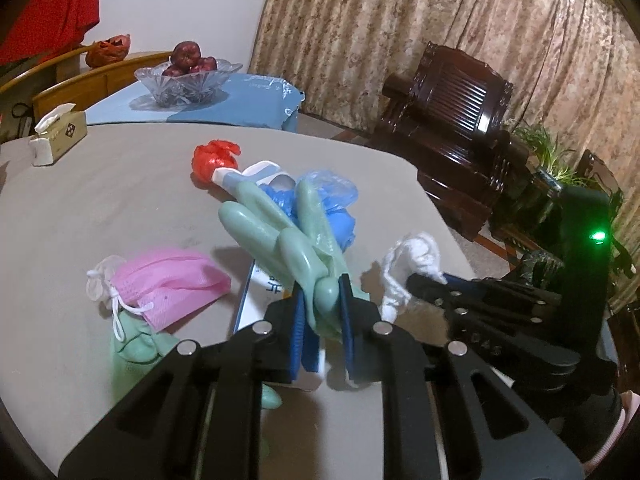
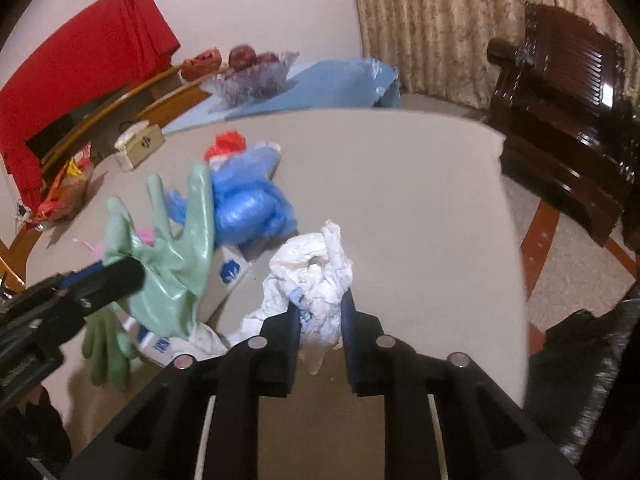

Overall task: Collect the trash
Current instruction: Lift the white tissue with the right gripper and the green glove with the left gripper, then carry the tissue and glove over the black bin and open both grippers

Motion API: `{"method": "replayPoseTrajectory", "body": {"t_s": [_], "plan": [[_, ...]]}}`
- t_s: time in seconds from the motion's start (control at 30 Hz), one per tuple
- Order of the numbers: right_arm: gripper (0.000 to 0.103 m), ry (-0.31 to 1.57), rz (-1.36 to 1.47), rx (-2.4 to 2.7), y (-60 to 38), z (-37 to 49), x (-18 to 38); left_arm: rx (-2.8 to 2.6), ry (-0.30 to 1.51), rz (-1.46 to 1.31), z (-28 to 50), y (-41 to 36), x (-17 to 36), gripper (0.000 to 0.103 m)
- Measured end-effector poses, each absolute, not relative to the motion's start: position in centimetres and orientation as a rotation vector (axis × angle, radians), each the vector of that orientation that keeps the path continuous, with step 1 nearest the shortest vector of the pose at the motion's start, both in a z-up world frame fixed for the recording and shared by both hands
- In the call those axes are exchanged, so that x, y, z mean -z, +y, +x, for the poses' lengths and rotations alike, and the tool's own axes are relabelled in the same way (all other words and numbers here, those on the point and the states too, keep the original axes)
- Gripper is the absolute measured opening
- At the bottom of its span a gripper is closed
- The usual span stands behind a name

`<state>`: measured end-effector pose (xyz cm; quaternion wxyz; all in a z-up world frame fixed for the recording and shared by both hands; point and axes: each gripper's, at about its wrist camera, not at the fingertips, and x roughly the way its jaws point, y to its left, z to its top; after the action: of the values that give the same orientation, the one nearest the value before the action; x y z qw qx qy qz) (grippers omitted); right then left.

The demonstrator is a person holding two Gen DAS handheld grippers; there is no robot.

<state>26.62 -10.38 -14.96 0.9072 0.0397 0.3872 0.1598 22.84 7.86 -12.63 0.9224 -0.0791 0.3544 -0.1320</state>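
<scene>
My left gripper point(image 1: 324, 300) is shut on a pale green rubber glove point(image 1: 276, 232), whose fingers stick up above the grey table point(image 1: 120, 200). The right wrist view shows the same glove point(image 2: 176, 264) hanging from the left gripper point(image 2: 120, 276). My right gripper point(image 2: 320, 312) is shut on a crumpled white tissue wad point(image 2: 316, 268), just above the table. Lying on the table are a pink face mask point(image 1: 168, 284), a second green glove point(image 1: 136, 344), a white carton point(image 1: 260, 300), a blue plastic bag point(image 1: 336, 200) and a red plastic bag point(image 1: 214, 158).
A tissue box point(image 1: 60, 136) stands at the table's far left. Behind it a glass bowl of apples point(image 1: 188, 76) sits on a blue cloth. A dark wooden armchair point(image 1: 452, 120) and curtains are off the table's right edge. A dark bag-like shape point(image 2: 580, 360) lies low right.
</scene>
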Motion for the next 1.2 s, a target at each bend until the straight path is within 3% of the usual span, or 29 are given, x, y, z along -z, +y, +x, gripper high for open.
{"method": "replayPoseTrajectory", "body": {"t_s": [0.67,1.2], "plan": [[0.019,0.605,0.103,-0.222,-17.2,16.8,6.4,0.427,0.621,-0.144,16.9,2.8,6.5,0.014],[0.019,0.541,0.140,-0.025,-26.0,9.4,4.3,0.623,0.599,-0.045,13.0,-6.7,5.1,0.014]]}}
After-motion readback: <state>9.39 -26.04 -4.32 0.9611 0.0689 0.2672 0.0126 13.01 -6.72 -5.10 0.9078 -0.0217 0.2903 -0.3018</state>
